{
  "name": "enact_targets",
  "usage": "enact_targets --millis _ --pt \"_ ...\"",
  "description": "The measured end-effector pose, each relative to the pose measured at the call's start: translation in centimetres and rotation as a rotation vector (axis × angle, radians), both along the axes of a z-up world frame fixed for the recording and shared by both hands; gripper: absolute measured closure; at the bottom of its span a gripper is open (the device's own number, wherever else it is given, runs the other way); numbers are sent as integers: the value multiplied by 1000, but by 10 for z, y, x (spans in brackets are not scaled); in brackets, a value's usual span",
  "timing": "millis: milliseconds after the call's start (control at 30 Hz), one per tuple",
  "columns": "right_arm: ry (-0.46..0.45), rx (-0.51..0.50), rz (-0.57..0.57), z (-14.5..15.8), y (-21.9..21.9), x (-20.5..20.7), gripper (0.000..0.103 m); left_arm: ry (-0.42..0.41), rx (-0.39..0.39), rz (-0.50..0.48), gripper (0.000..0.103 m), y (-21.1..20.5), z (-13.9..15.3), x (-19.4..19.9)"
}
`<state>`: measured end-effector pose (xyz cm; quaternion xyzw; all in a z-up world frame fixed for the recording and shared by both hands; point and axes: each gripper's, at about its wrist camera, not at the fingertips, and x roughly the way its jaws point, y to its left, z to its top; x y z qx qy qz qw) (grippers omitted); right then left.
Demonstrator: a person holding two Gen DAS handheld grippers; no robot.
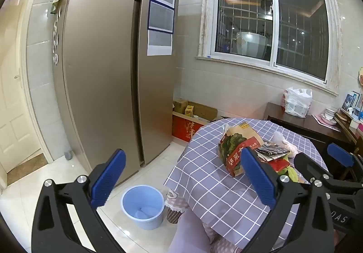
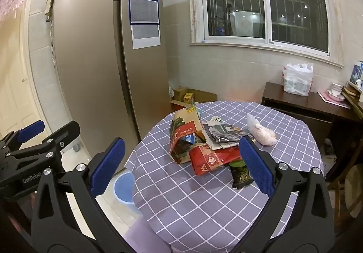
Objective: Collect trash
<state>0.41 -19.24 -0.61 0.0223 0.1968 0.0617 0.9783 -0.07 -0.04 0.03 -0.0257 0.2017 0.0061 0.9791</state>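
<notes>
- Kitchen corner with round table (image 2: 204,203) under a checked cloth; trash heaped at its middle.
- Paper bag (image 2: 183,137) standing tallest: light, crushable, best pinched at its open top edge.
- Red wrapper (image 2: 208,160) and dark snack packet (image 2: 240,175) lying flat: thin, slippery, likely needing an edge grab.
- Folded newspaper (image 2: 224,135) and crumpled plastic (image 2: 261,132) behind: soft, weightless.
- Right gripper (image 2: 181,162) spread wide, empty, short of the pile.
- Left gripper (image 1: 181,175) likewise wide, holding nothing, off the table's left side.
- Blue bin (image 1: 143,207) on floor beside table, below left tongs.
- Fridge (image 1: 109,71) and window (image 1: 272,19) beyond.
</notes>
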Motion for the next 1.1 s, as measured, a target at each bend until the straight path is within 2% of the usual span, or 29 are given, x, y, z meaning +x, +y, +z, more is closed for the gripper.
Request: enact_targets --millis 567,633,1100 --pt "3 -1 2 2 0 -2 5 -7 -4 2 4 -14 1 3" --pt "3 1 3 0 0 0 5 -9 -11 3 4 -1 5 -2" --pt "3 14 7 1 -1 -1 5 -17 -21 5 4 5 7 -5"
